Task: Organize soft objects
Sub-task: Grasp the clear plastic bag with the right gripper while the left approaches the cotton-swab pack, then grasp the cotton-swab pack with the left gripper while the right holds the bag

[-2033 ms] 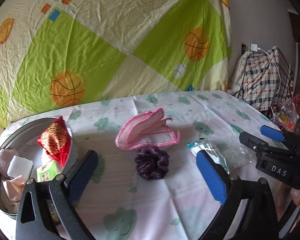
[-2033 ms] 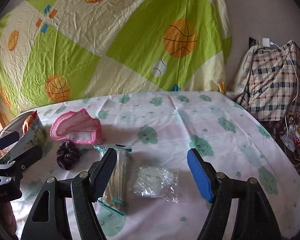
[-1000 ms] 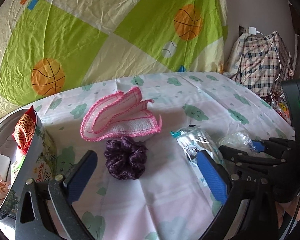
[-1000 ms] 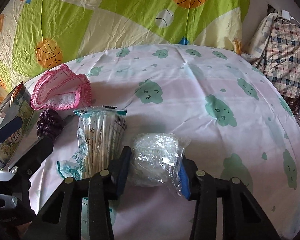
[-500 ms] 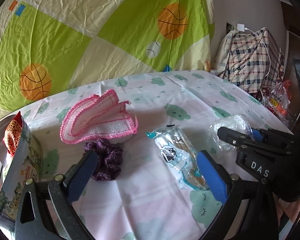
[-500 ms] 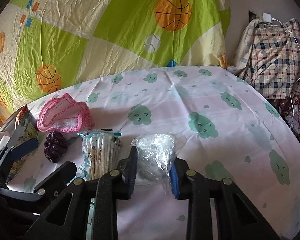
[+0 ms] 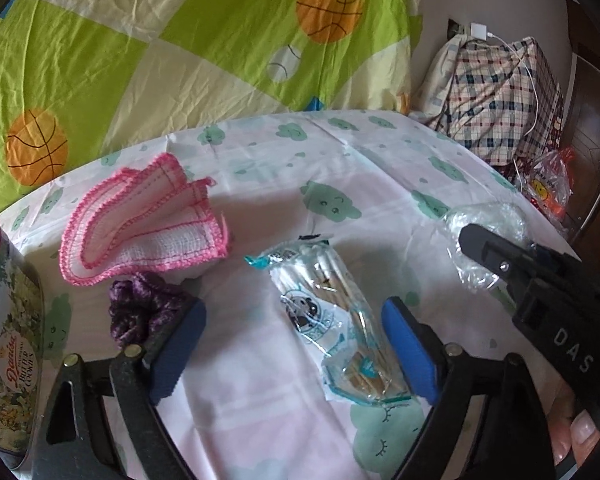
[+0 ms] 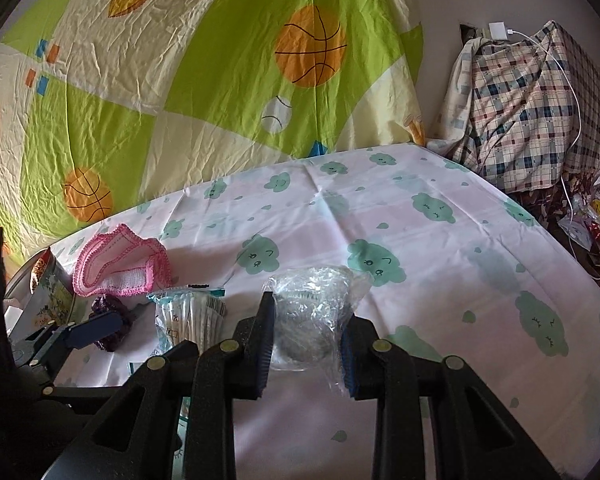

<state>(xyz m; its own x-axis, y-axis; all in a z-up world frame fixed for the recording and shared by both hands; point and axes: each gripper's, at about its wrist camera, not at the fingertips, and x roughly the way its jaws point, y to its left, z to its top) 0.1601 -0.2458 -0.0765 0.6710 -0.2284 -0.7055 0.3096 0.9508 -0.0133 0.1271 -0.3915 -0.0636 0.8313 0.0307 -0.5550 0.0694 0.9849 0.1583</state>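
The left wrist view shows the left gripper (image 7: 294, 344) with jaws apart, just closing around the cotton-swab packet (image 7: 332, 320) lying lengthwise away from the camera, mid-tablecloth (image 7: 380, 168), while the right wrist view alone shows the right gripper (image 8: 306, 344) clamped on the clear plastic bag (image 8: 314, 312).

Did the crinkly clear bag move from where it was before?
Yes. The clear bag, pinched in the right gripper, has left the cotton swab pack's side, shifting right.
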